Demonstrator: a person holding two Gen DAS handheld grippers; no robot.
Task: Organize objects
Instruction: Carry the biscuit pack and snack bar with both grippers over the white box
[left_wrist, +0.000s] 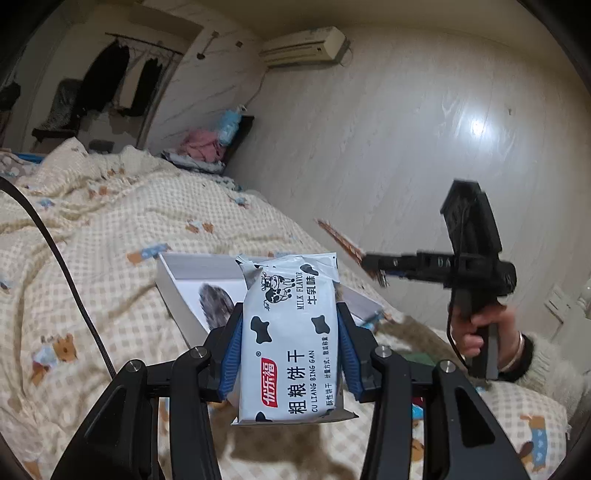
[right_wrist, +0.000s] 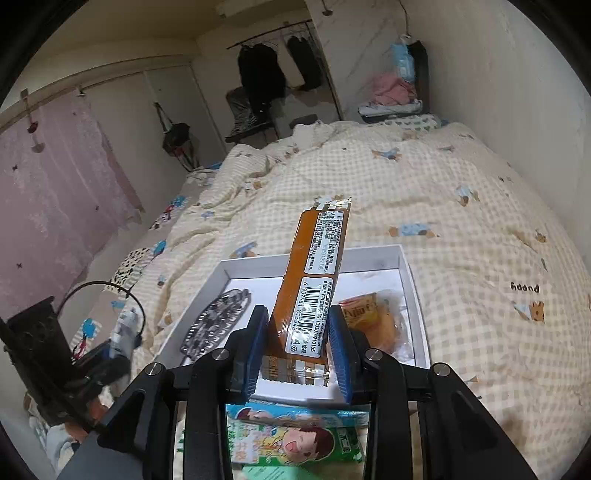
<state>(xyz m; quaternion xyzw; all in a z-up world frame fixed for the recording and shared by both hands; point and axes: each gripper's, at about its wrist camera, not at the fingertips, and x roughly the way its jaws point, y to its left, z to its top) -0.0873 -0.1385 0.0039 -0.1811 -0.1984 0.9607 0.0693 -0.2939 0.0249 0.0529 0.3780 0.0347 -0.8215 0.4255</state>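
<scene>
Left hand-held gripper (left_wrist: 290, 350) clamped on an upright white milk-flavour biscuit pack (left_wrist: 291, 339), right hand-held gripper (right_wrist: 297, 350) clamped on an orange barcoded snack bar (right_wrist: 312, 284), both above a shallow white box (right_wrist: 417, 295) on the checked bed quilt (right_wrist: 461, 240), orange packet (right_wrist: 364, 314) inside the box

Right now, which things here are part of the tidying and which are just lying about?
Job: milk biscuit pack in left gripper; orange snack bar in right gripper; white box; yellow packet.
Lying about: hanging clothes; air conditioner; pink laundry.

hair clip (right_wrist: 216, 321) and snack (right_wrist: 369, 317) crowd tray (right_wrist: 314, 254).
</scene>
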